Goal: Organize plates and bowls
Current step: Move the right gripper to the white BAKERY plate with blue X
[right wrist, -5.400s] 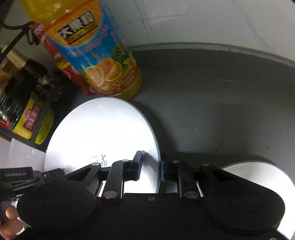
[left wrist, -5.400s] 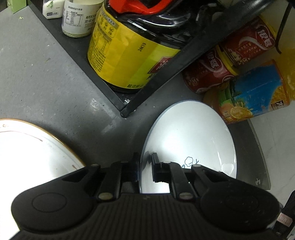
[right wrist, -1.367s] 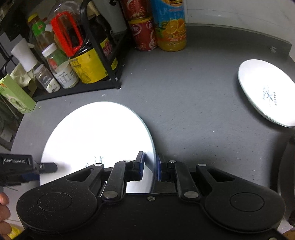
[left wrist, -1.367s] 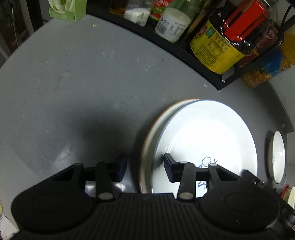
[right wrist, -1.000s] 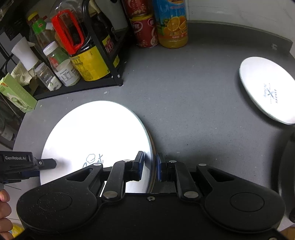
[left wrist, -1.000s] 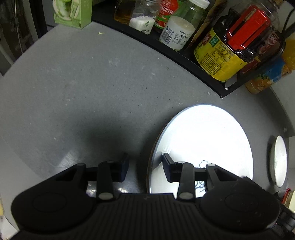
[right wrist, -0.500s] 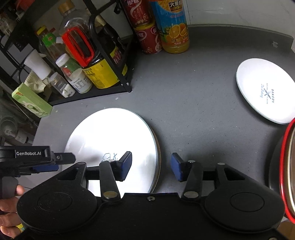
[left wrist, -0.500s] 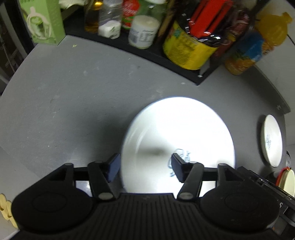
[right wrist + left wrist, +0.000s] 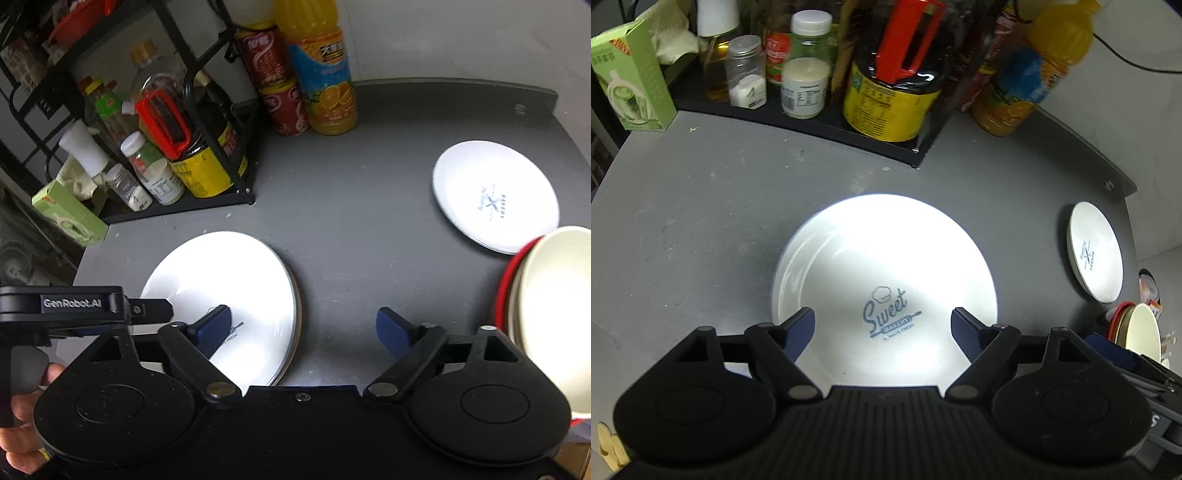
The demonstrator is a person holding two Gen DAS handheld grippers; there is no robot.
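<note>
A dark grey kitchen counter point(image 9: 369, 229) fills both views, with a black wire rack point(image 9: 207, 122) of sauce bottles and jars at its back and an orange juice bottle point(image 9: 325, 74) standing beside red drink cans point(image 9: 280, 99) against the white wall. The big change sits at the left of the counter: the large white plate point(image 9: 886, 266) printed "Sweet Bakery", a moment ago pinched at both edges, now lies flat on top of a gold-rimmed plate point(image 9: 295, 325), whose edge peeks out beneath it in the right wrist view. Both tools have just been opening. The left gripper point(image 9: 882, 321) hangs above the plate with its jaws spread wide and nothing between the pads; the right gripper point(image 9: 304, 325) is likewise wide apart and empty, one finger over the plate's edge, the other over bare counter. The stacking of this plate looks finished. Well apart, at the right of the counter, a smaller white plate point(image 9: 495, 199) waits, and nearest the camera a cream bowl point(image 9: 554, 302) sits nested in a red-rimmed one, likely next to be sorted.
</note>
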